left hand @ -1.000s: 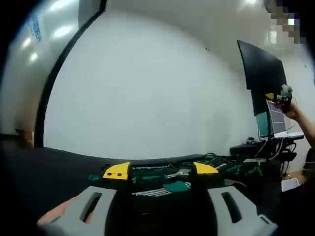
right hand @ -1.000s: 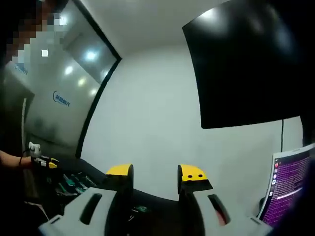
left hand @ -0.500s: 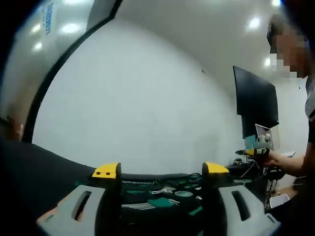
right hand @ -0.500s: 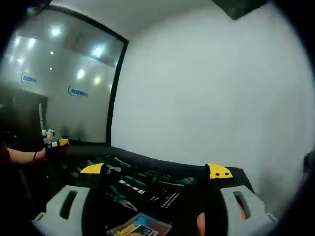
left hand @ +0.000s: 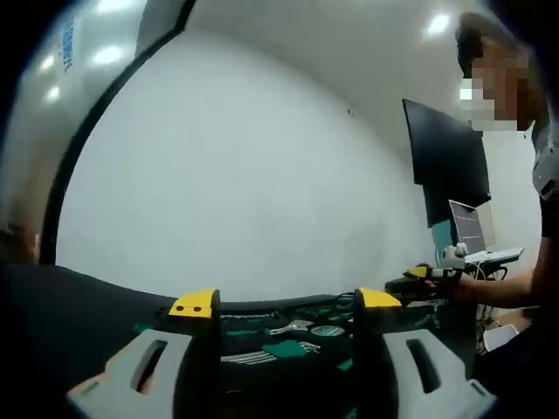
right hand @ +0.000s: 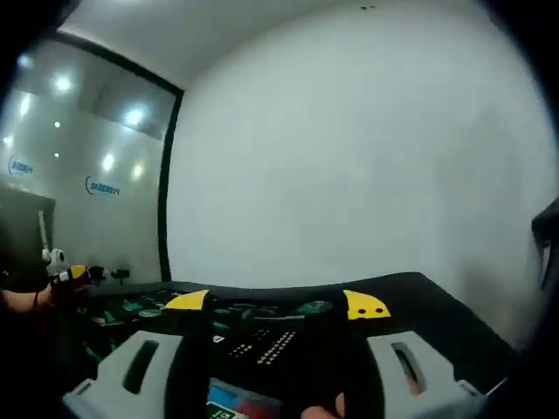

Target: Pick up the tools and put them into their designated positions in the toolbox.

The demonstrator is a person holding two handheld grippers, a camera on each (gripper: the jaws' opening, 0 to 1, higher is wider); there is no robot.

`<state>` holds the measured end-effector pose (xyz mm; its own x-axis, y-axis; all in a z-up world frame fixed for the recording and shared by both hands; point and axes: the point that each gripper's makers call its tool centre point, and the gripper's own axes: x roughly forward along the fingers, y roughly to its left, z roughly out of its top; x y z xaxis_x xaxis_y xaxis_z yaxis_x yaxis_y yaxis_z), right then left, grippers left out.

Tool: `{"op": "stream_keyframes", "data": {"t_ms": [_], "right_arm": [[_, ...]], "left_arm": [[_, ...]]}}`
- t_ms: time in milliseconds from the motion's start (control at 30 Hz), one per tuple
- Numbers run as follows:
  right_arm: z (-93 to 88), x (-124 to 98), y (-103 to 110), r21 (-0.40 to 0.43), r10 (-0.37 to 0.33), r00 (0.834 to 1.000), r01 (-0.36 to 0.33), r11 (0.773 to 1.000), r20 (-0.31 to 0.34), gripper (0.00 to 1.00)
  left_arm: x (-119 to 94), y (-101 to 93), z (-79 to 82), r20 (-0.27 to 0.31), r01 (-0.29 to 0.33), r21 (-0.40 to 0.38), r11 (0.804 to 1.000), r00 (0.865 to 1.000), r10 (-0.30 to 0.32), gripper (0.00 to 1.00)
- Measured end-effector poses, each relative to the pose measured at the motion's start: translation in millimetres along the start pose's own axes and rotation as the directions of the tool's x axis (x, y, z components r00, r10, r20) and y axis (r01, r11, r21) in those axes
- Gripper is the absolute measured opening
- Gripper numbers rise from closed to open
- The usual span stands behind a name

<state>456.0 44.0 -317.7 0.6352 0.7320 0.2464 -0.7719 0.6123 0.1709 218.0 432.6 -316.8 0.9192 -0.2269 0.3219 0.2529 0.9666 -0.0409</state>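
Note:
My left gripper (left hand: 286, 302) is open, its yellow-tipped jaws apart with nothing between them. Beyond the jaws, green-handled tools (left hand: 293, 333) lie in a black toolbox (left hand: 262, 358) on a dark table. At the right of the left gripper view, a hand holds the right gripper (left hand: 430, 272) low over the table. The right gripper (right hand: 277, 304) is open too and holds nothing. Past it lie green tools (right hand: 144, 307) and rows of small bits (right hand: 266, 342). At the left edge of the right gripper view, the left gripper (right hand: 74, 274) shows in a hand.
A black monitor (left hand: 445, 157) hangs on the white wall, with a lit laptop (left hand: 470, 231) below it. A coloured packet (right hand: 234, 403) lies close under the right gripper. A dark-framed glass wall (right hand: 96, 183) stands at the left. The black table (right hand: 437, 305) runs to the right.
The right view has swung from the monitor down to the table, and its jaws stand wider apart than a second ago. In the left view, the hand with the right gripper has come lower.

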Motion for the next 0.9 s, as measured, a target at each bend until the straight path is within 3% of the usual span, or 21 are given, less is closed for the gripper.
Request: {"op": "stream_keyframes", "data": {"t_ms": [67,200,300,433,533,633,767,833,900], "right_arm": [[0.0,1.0,7.5,0.063,0.048,0.999,-0.048,0.997,0.003,0.58],[-20.1,6.1,25.9,-0.045,0.083,0.992,-0.088,0.995,-0.099,0.63],[-27.5,8.5,31.3,-0.084,0.080,0.988,-0.092,0.992,-0.134,0.64],[-28.6,7.7,22.7,-0.123,0.038,0.990,-0.056,0.991,-0.138,0.61],[-38.1,7.2,8.3,-0.081,-0.003,0.984,-0.012,0.997,-0.179,0.60],[-37.1,6.0,4.9,-0.050,-0.002,0.984,-0.007,0.999,-0.178,0.58],[-39.6,6.0,4.6,-0.051,-0.007,0.982,-0.002,0.999,-0.191,0.58],[-40.0,6.1,8.8,-0.065,0.001,0.981,-0.014,0.998,-0.194,0.58],[-43.7,6.2,10.9,-0.100,-0.004,0.978,-0.018,0.995,-0.207,0.58]], "left_arm": [[1.0,-1.1,-1.5,-0.006,0.001,0.009,1.000,1.000,-0.001,0.57],[1.1,-0.1,-3.7,-0.018,0.003,0.004,1.000,1.000,-0.003,0.54],[-0.8,6.3,-0.2,-0.004,-0.017,-0.025,1.000,1.000,0.017,0.52],[-4.0,17.2,5.1,0.020,-0.058,-0.062,0.996,0.998,0.059,0.48],[-6.0,21.4,8.2,0.032,-0.067,-0.072,0.995,0.997,0.069,0.42],[-6.3,23.1,9.4,0.038,-0.078,-0.079,0.994,0.996,0.081,0.42],[-4.7,23.7,4.5,0.019,-0.077,-0.059,0.995,0.997,0.078,0.41],[-4.3,27.2,-8.3,-0.049,-0.090,-0.029,0.995,0.995,0.089,0.39],[-2.8,25.1,-8.5,-0.047,-0.083,-0.034,0.996,0.996,0.082,0.36]]}}
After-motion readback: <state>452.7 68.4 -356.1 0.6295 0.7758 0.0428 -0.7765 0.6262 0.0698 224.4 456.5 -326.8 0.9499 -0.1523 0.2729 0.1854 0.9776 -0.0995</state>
